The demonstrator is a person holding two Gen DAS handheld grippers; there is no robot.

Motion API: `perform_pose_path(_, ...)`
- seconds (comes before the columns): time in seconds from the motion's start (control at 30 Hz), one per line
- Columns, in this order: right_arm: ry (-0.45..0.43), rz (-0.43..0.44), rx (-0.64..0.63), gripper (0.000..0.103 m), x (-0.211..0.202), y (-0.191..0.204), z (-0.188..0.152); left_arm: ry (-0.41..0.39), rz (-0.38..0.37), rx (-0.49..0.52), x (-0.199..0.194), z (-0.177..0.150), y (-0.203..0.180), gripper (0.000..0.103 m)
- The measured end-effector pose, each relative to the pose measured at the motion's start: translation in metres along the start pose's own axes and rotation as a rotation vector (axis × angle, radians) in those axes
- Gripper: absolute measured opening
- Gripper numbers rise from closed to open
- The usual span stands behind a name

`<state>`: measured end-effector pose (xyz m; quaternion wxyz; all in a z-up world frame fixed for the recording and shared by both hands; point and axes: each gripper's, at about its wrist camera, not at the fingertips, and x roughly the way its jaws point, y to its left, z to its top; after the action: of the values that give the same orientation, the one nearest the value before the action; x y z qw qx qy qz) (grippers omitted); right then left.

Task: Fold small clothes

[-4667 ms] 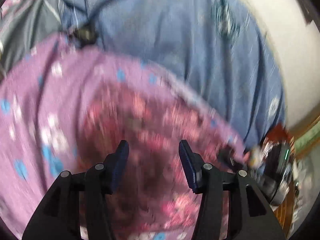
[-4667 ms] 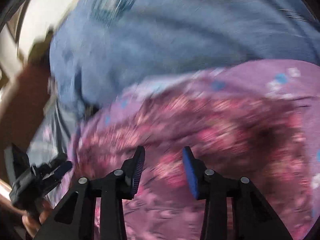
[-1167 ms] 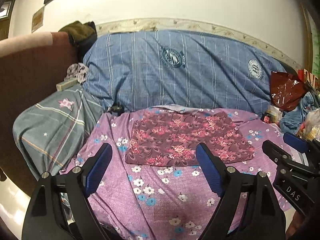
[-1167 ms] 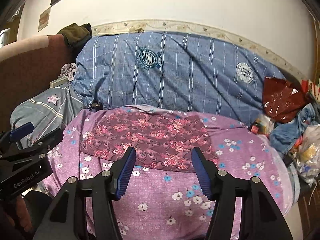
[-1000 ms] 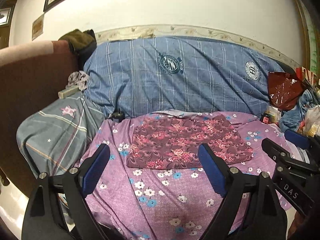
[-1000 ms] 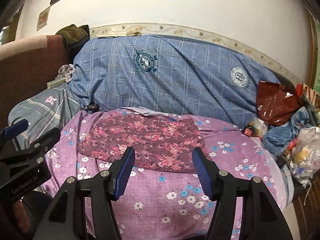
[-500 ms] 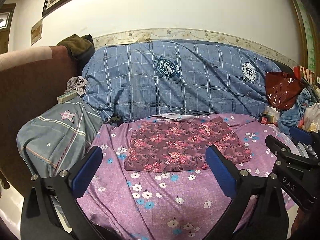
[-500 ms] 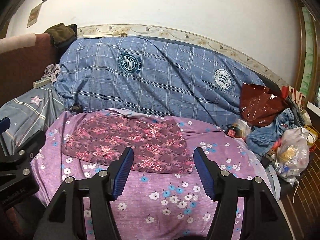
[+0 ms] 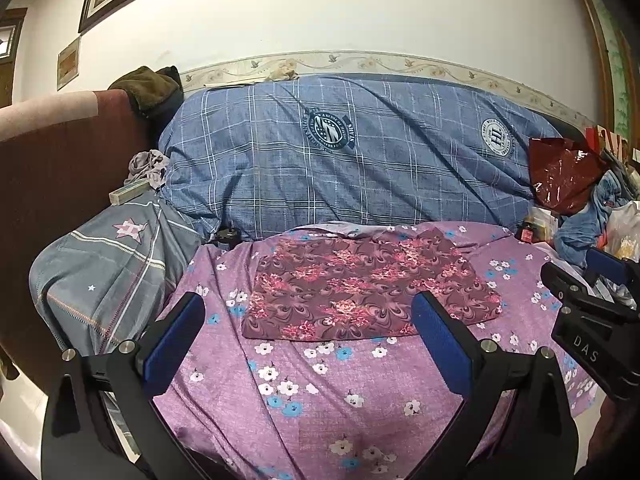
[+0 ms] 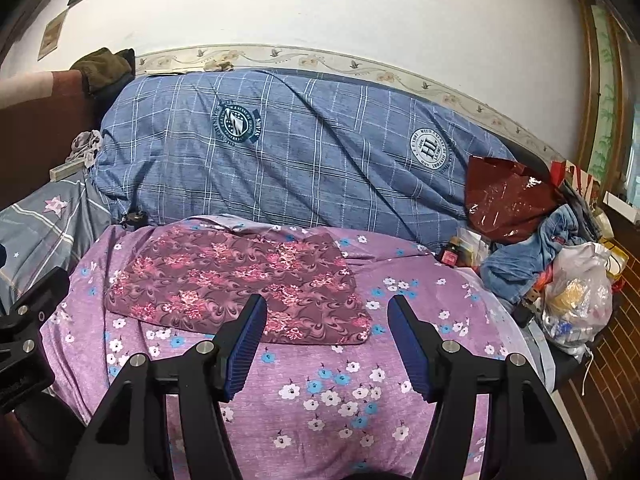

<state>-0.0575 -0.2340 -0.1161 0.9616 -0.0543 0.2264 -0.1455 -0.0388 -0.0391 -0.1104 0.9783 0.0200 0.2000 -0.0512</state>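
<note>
Folded cloth [image 9: 368, 288] lies flat on purple sheet [image 9: 320, 392]. Left gripper [image 9: 308, 340] wide open, holding nothing. Right gripper [image 10: 326, 344] open too, holding nothing, near cloth.

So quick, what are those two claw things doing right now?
Left gripper: open, holding nothing.
Right gripper: open, holding nothing.

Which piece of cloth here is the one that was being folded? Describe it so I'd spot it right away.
Start at the big blue checked quilt heaped along the wall. In front of it spreads a purple sheet dotted with small white and blue flowers, and lying flat on that sheet is the folded garment. It stands out by its darker maroon colour, pink flower swirls and neat rectangular shape.
</note>
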Motion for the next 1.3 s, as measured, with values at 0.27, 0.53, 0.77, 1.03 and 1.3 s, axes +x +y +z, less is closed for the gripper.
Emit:
perform_pose_path(0.27, 0.014, -0.004, 0.008, 0.065, 0.006, -0.005, -0.003, 0.021, 0.002, 0.011, 0.007, -0.004, -0.002, 0.103)
perform_pose_path(0.53, 0.028, 0.001, 0.009, 0.065, 0.012, -0.003, -0.007, 0.037, 0.018, 0.006, 0.015, -0.009, 0.001, 0.103)
perform_pose_path(0.77, 0.049, 0.002, 0.0, 0.065, 0.022, 0.002, -0.011, 0.066, 0.038, 0.007, 0.028, -0.016, 0.003, 0.103)
perform_pose_path(1.03, 0.099, 0.007, -0.007, 0.065, 0.044, 0.007, -0.018, 0.114, 0.055, -0.006, 0.052, -0.026, 0.01, 0.103)
perform_pose_path(1.3, 0.254, 0.175, 0.174, 0.065, 0.102, -0.023, -0.036, 0.264, 0.145, -0.043, 0.118, -0.046, 0.049, 0.103)
